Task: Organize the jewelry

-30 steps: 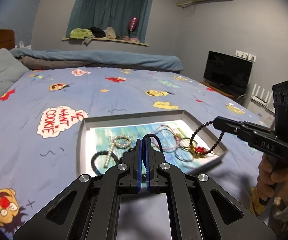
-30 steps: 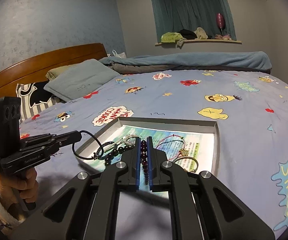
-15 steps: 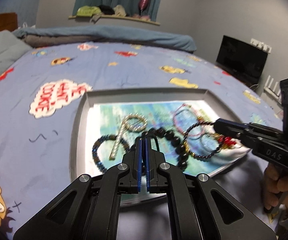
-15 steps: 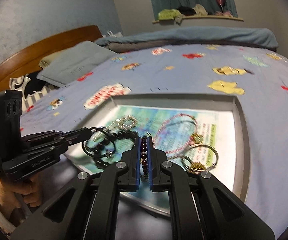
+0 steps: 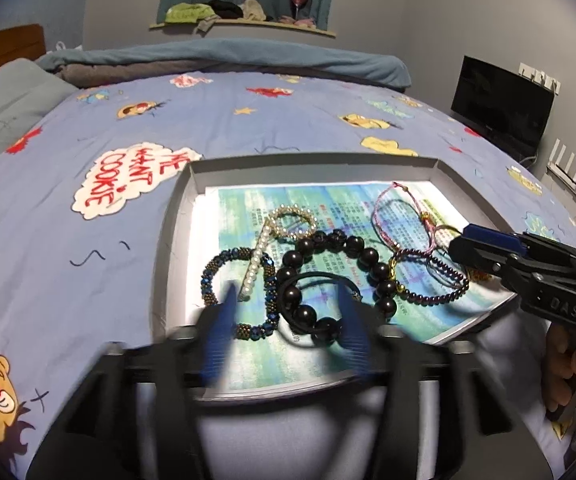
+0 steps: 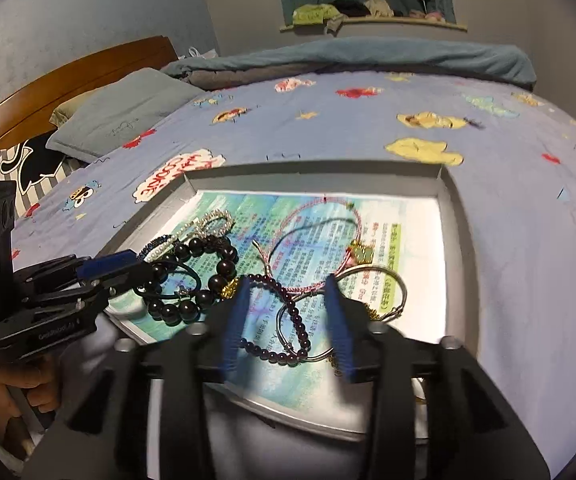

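Black beads of the large bracelet [image 5: 330,280] lie in the grey tray [image 5: 176,216], between the spreading fingers of our left gripper [image 5: 288,320], unpinched. Our right gripper [image 6: 288,320] also opens, over the small purple bead bracelet [image 6: 288,320] lying free on the tray's near right

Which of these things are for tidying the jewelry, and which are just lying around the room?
For the job:
- tray
- big black bead bracelet
- pearl bracelet
- blue bead bracelet
- small purple bead bracelet
- pink cord bracelet
- silver bangle
- left tool and right tool, both opening

Just lying about:
- pillow
- blanket
- TV
- clothes on the sill
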{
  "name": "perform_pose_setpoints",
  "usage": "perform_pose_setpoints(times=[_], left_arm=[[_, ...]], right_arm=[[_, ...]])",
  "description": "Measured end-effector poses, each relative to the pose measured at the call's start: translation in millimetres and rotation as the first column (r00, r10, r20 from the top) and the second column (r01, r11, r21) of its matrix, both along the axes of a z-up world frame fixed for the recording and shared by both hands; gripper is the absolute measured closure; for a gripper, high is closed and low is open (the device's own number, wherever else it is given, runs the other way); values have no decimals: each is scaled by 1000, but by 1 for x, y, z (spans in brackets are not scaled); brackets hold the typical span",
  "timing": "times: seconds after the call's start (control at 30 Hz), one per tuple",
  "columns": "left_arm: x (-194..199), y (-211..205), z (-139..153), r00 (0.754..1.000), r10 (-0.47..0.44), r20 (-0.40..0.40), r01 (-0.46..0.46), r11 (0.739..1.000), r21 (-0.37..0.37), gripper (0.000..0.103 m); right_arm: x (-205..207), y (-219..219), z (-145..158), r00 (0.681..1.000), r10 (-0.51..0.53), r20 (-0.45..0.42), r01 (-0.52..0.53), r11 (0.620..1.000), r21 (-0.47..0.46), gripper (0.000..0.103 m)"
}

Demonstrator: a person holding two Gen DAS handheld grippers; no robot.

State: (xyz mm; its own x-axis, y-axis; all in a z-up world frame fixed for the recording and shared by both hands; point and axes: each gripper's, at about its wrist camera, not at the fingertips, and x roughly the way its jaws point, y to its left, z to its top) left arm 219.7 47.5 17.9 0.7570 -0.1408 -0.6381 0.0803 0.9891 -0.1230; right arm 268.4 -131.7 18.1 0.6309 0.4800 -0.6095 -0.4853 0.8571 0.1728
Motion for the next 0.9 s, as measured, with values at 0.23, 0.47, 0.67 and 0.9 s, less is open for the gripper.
perform_pose_setpoints(times=[0.23,0.47,0.67,0.9], left_arm=[[-14,-4,12,997,3,75,-3,1000,-1,19],[-32,-14,16,987,17,161,-20,1000,18,9],[-53,-15,12,977,54,208,-54,999,-6,8],[-64,-10,7,972,51,231,-40,998,-50,8]], right_arm=[[-24,-14,12,990,-60,124,57,998,25,35],[-53,-30,17,971,-110,214,107,994,24,18],[-76,-42,11,966,-124,225,120,992,32,18],[-93,-43,7,959,-109,263,101,994,43,15]])
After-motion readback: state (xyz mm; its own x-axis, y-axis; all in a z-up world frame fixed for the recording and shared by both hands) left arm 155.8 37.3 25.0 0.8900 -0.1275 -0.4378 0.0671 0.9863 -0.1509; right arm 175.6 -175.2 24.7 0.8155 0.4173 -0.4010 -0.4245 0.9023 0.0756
